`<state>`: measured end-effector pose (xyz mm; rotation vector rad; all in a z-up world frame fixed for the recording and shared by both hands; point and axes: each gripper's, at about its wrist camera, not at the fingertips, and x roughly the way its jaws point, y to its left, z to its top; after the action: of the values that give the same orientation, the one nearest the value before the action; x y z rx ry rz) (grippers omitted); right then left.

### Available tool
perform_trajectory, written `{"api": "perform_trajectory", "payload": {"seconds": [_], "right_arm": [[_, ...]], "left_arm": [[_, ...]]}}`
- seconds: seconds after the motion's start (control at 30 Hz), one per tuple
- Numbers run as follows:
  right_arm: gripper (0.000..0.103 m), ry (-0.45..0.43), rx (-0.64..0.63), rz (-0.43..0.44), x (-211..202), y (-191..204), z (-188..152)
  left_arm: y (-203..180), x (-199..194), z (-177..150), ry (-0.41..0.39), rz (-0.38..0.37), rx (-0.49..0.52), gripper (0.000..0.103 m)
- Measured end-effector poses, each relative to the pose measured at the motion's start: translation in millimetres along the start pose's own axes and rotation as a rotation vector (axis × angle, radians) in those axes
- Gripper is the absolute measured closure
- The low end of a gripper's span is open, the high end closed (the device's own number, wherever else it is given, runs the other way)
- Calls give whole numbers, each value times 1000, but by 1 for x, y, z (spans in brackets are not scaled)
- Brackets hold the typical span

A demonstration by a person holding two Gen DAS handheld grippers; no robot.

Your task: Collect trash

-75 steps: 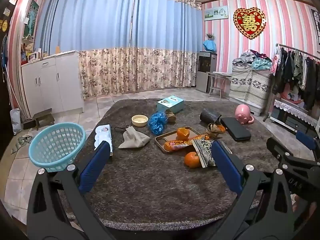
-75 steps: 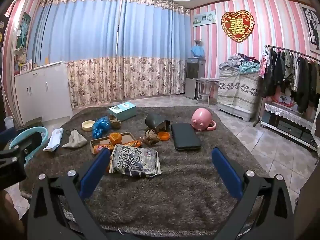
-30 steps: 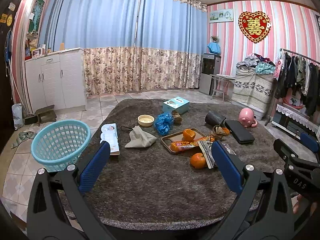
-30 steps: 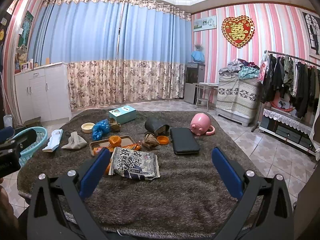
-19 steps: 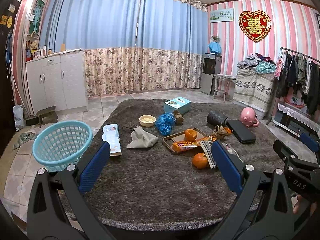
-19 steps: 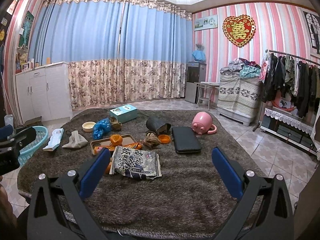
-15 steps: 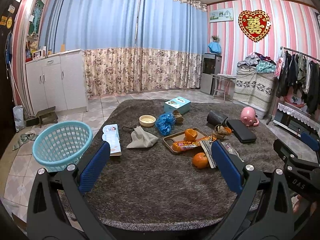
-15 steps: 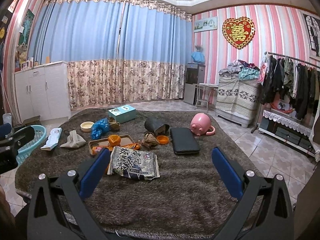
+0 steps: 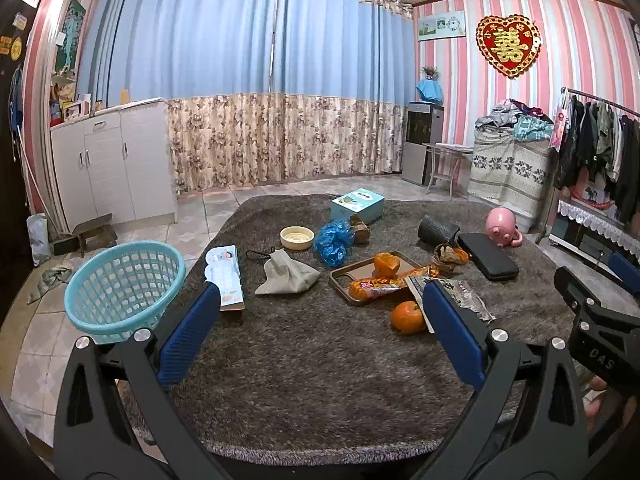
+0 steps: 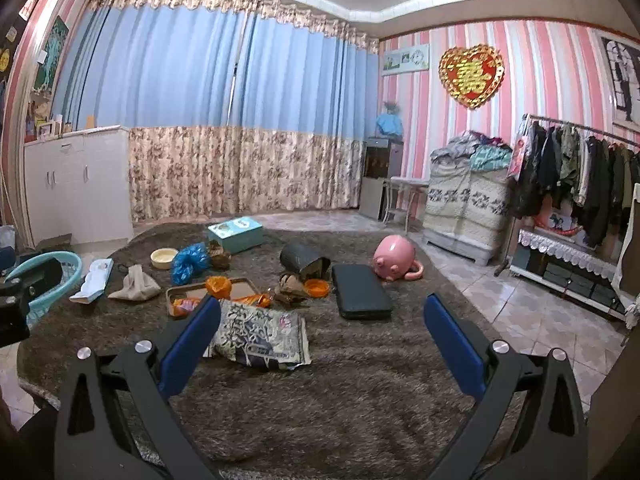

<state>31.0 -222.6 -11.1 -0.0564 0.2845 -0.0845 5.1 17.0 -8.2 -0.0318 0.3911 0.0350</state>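
Over the last couple of seconds both views have crept: in the left wrist view the basket [image 9: 120, 288] has slid slightly right and up, and the right wrist view has tilted up to show more ceiling. I read that as settling only; nothing on the table has moved and no pickup has begun.

Left gripper [image 9: 320, 328], lower centre of its frame: spread wide, empty. Right gripper [image 10: 320, 332], same spot in its frame: spread wide, empty.

Trash, left view, all centre to centre right on the table:
- one printed snack bag [image 9: 452, 294], half behind my right finger
- one orange wrapper [image 9: 380, 284] lying on the tray [image 9: 340, 284]
- one blue crumpled bag [image 9: 334, 240]
- one brown crumple [image 9: 446, 256]
- peel: one piece on the tray, others I can't count.

One whole orange [image 9: 406, 316], just beside the snack bag. One basket, left edge, off the table.
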Motion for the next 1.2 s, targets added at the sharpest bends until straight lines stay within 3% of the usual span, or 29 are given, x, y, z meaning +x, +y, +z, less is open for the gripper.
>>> {"api": "perform_trajectory", "payload": {"seconds": [0.13,0.43,0.97,1.2], "right_arm": [[4,33,20,9,8,-1,-5],[4,59,-68,-43,26,14,-11],[4,213,-123,106,84,36,-20],[4,316,-178,182,118,63,-29]], "left_arm": [[3,8,-3,12,-7,0,5],[10,24,-6,42,-5,-5,5],[44,69,-27,161,38,-58,5],[47,84,-24,163,66,-26,5]]}}
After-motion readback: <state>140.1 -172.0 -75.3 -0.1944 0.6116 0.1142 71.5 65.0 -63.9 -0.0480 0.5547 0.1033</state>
